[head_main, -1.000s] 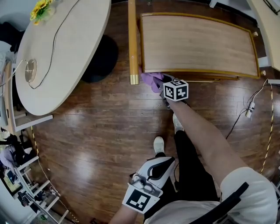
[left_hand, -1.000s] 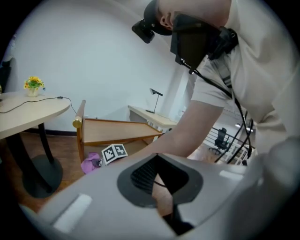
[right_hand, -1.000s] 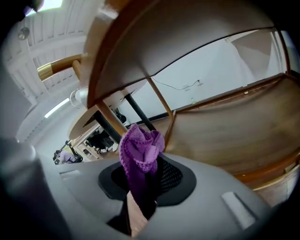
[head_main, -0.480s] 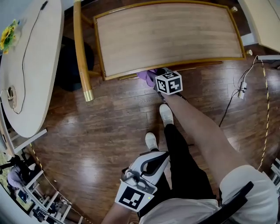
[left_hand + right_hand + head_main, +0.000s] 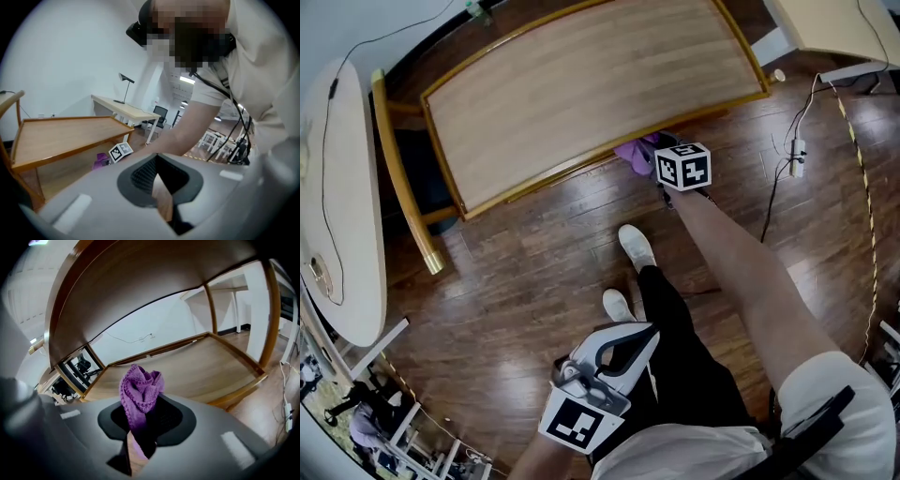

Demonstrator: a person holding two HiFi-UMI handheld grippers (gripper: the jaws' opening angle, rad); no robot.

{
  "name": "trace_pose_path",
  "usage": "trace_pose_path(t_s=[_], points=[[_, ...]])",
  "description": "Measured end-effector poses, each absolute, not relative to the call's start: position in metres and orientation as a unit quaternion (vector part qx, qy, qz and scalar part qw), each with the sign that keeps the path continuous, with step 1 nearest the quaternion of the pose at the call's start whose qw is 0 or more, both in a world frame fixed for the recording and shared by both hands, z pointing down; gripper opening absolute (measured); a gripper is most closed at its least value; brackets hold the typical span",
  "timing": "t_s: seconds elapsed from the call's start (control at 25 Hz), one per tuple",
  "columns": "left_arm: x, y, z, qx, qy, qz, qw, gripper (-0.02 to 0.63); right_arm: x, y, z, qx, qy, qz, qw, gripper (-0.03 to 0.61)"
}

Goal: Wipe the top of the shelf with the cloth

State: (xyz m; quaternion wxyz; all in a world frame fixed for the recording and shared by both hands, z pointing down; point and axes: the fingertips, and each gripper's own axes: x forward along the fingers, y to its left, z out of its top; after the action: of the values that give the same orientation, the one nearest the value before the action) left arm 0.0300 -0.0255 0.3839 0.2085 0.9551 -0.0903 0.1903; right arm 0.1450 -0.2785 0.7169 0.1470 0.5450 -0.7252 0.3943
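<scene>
Right gripper (image 5: 140, 427): jaws clenched on the purple cloth (image 5: 139, 390). The cloth is at the shelf's front edge, below the top (image 5: 581, 84) and in front of the lower board (image 5: 187, 366); it is not yet on the top.

Left gripper (image 5: 161, 187): jaws closed on nothing, held low by the body.

Cloth is knit; we judge it light, soft and limp, with no risk of breaking. The grip is on one end, and a bunched wad stands clear beyond the jaws. We judge this wad suits wiping. The knit may catch on the top's raised rim (image 5: 581, 161).
</scene>
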Motion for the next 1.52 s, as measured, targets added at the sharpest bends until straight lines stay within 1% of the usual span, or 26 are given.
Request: trace_pose_path(t_s=[0.24, 0.52, 0.68, 0.84, 0.92, 1.0, 1.36, 1.52], points=[[0.061, -0.032, 0.387, 0.958, -0.052, 0.197, 0.202, 0.021, 0.234, -0.268, 0.719, 0.595, -0.685, 0.396, 0.141, 0.091], [0.081, -0.036, 0.389, 0.959, -0.029, 0.197, 0.203, 0.021, 0.326, -0.254, 0.715, 0.647, -0.64, 0.385, 0.151, 0.091], [0.083, -0.038, 0.389, 0.959, -0.034, 0.195, 0.203, 0.021, 0.356, -0.243, 0.715, 0.664, -0.624, 0.375, 0.172, 0.091], [0.078, -0.043, 0.389, 0.959, -0.061, 0.186, 0.203, 0.021, 0.356, -0.246, 0.703, 0.668, -0.636, 0.351, 0.16, 0.091], [0.071, -0.042, 0.39, 0.959, -0.07, 0.184, 0.205, 0.021, 0.335, -0.241, 0.69, 0.655, -0.662, 0.33, 0.156, 0.091], [0.057, -0.042, 0.393, 0.959, -0.078, 0.181, 0.206, 0.02, 0.293, -0.234, 0.677, 0.627, -0.697, 0.312, 0.154, 0.091], [-0.024, -0.024, 0.396, 0.943, -0.166, 0.177, 0.229, 0.021, -0.012, -0.186, 0.668, 0.41, -0.851, 0.292, 0.149, 0.091], [-0.063, -0.014, 0.396, 0.934, -0.207, 0.172, 0.234, 0.021, -0.116, -0.188, 0.684, 0.347, -0.883, 0.273, 0.158, 0.091]])
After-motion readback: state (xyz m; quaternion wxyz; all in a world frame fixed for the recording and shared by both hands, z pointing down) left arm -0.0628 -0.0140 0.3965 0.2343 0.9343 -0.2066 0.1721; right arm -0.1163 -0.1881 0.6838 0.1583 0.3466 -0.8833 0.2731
